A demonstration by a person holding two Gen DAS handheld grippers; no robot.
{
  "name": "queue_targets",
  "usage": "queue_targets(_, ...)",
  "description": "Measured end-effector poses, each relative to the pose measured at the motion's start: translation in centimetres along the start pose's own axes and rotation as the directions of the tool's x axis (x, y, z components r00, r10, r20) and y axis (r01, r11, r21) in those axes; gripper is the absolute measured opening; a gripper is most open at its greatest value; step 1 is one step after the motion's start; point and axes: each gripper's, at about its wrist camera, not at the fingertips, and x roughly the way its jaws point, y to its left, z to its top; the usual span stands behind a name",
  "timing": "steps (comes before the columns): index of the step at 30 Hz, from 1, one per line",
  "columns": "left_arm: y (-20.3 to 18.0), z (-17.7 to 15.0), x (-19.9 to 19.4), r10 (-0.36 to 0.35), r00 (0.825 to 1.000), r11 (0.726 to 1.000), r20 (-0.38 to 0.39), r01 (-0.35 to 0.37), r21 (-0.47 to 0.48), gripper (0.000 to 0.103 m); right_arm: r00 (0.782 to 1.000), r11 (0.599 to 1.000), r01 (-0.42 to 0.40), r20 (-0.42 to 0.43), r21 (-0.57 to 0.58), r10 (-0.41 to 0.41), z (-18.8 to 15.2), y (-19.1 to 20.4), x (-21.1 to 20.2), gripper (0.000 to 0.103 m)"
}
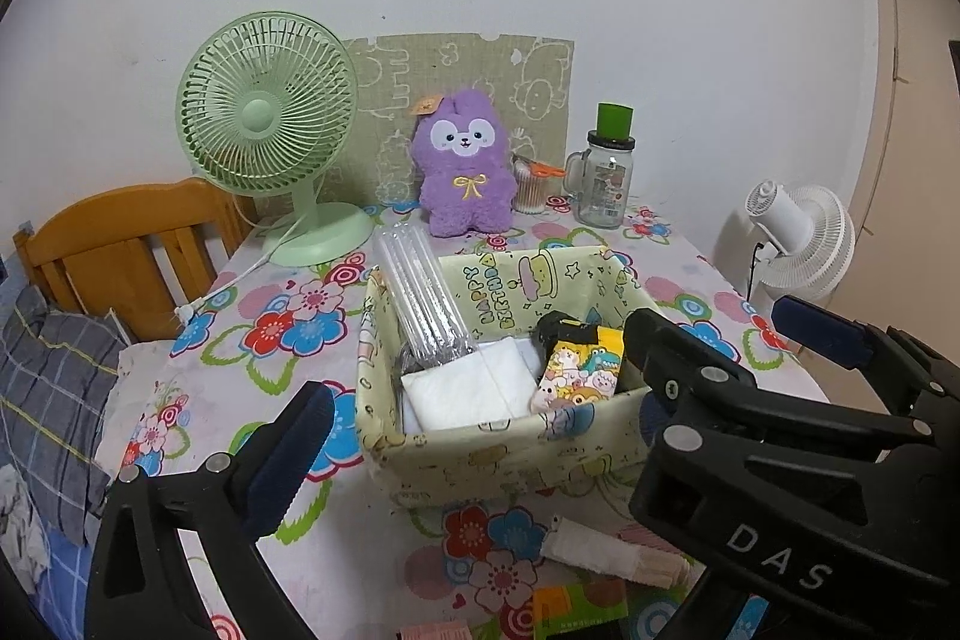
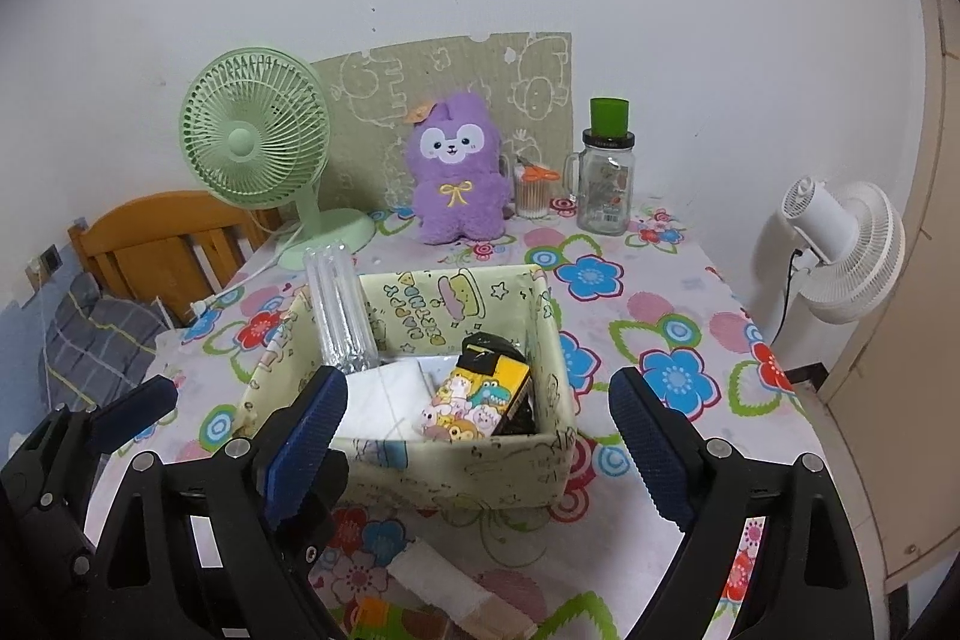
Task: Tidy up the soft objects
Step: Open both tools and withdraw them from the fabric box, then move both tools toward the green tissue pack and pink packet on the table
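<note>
A pale yellow fabric storage box (image 1: 480,460) (image 2: 456,478) stands mid-table. It holds a white folded cloth (image 1: 474,388) (image 2: 378,400), cartoon-print socks (image 1: 576,376) (image 2: 474,400) and a clear plastic pack (image 1: 420,286) (image 2: 339,304). A purple plush toy (image 1: 465,166) (image 2: 459,169) sits upright at the back. A white-and-pink rolled cloth (image 1: 606,556) (image 2: 444,586) lies on the table in front of the box. My left gripper (image 1: 474,436) is open and empty near the box front. My right gripper (image 2: 480,454) is open and empty, its fingers either side of the box front.
A green desk fan (image 1: 270,130) (image 2: 258,142) stands back left, a glass jar with a green lid (image 1: 606,178) (image 2: 606,178) and a cotton swab cup (image 1: 531,187) back right. A white fan (image 2: 840,250) stands off the table's right edge, a wooden headboard (image 1: 132,244) left.
</note>
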Motion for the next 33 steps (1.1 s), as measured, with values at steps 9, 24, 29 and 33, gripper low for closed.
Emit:
queue_targets(9, -0.1, -0.9, -1.5, 0.013, 1.000, 1.000, 0.014, -0.013, -0.003, 0.103, 1.000, 1.000, 0.005, 0.012, -0.002, -0.005, -1.0, 0.0, -1.6, 0.093)
queue_targets(24, -0.1, -2.3, -3.3, 0.018, 1.000, 1.000, 0.021, -0.018, -0.011, 0.103, 0.999, 1.000, 0.010, 0.031, -0.004, -0.010, -2.3, 0.2, -3.6, 0.098)
queue_targets(29, -0.2, -2.6, -3.7, 0.016, 1.000, 1.000, 0.024, -0.016, -0.012, 0.103, 0.999, 1.000, 0.006, 0.037, -0.004, -0.006, -2.8, 0.1, -4.2, 0.099)
queue_targets(33, -0.4, -2.9, -4.1, 0.016, 1.000, 1.000, 0.024, -0.015, -0.009, 0.103, 0.999, 1.000, 0.004, 0.042, -0.007, -0.004, -3.2, 0.1, -4.6, 0.099)
